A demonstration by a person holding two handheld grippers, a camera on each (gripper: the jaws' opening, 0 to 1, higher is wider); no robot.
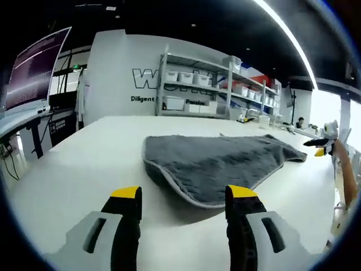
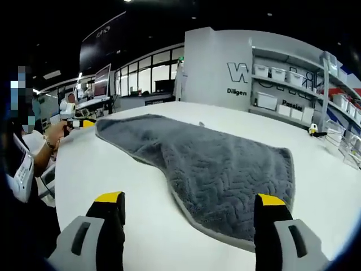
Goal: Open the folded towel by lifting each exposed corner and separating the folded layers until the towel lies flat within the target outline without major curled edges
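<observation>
On the white table (image 1: 84,164) lies the grey towel (image 1: 217,164), still folded, with a doubled, pale-trimmed edge facing the left gripper (image 1: 183,217). That gripper hovers just short of this edge, jaws spread and holding nothing. In the right gripper view, the right gripper (image 2: 189,223) likewise stands with jaws spread and empty, and the towel (image 2: 225,169) reaches in between them; its near corner lies close to the right-hand jaw. No target outline can be made out on the table.

Judged step: approach, before the first corner lift. No layer appears separated yet. The next move calls for lowering one jaw under the top layer alone at an exposed corner, then closing.

Containers: white storage bins (image 1: 180,76) stand on the shelving rack (image 1: 225,84) behind. Their contents cannot be told.
</observation>
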